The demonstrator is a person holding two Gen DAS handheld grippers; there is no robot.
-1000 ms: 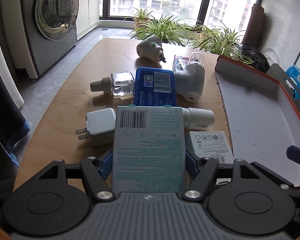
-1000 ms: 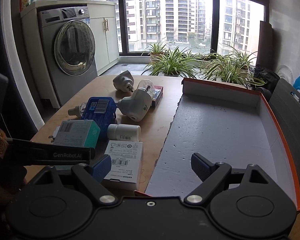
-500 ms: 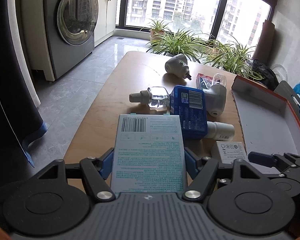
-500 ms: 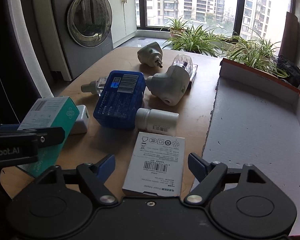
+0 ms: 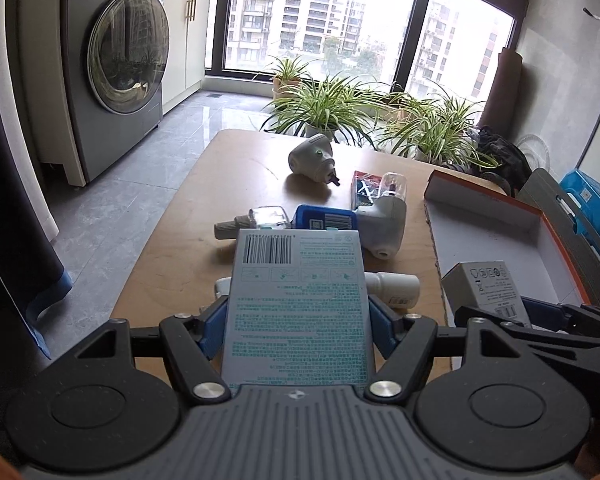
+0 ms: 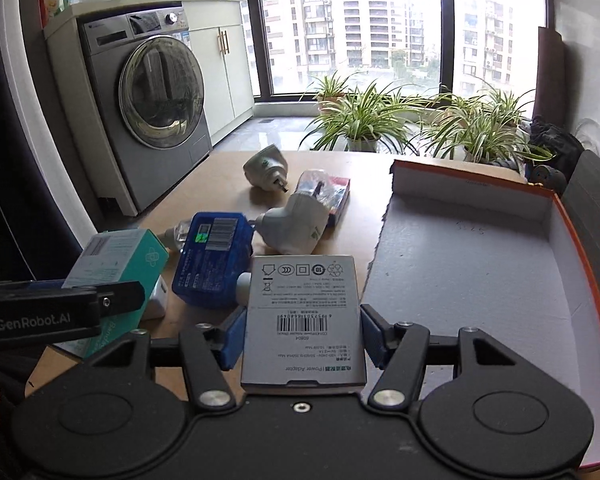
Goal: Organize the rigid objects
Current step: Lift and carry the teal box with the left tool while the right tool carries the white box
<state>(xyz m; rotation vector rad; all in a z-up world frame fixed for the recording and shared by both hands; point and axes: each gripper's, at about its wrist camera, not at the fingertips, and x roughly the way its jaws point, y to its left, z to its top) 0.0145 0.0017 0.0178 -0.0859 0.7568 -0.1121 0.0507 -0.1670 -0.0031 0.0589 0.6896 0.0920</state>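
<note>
The white bottle (image 5: 392, 287) is half hidden behind the teal box (image 5: 298, 304), which is pinched by the left hand-held gripper (image 5: 298, 320) above the tabletop (image 5: 220, 184). The grey box (image 6: 304, 316) is being closed on by the right hand-held gripper (image 6: 303, 334). Nothing is seen in the far-right tray (image 6: 480, 264).

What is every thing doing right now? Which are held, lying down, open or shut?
left gripper: shut on teal box.
teal box: held, lifted.
right gripper: closing on grey adapter box.
grey adapter box: between the pads.
orange tray: open, nothing in it.
blue box: lying flat.
washing machine door: shut.
</note>
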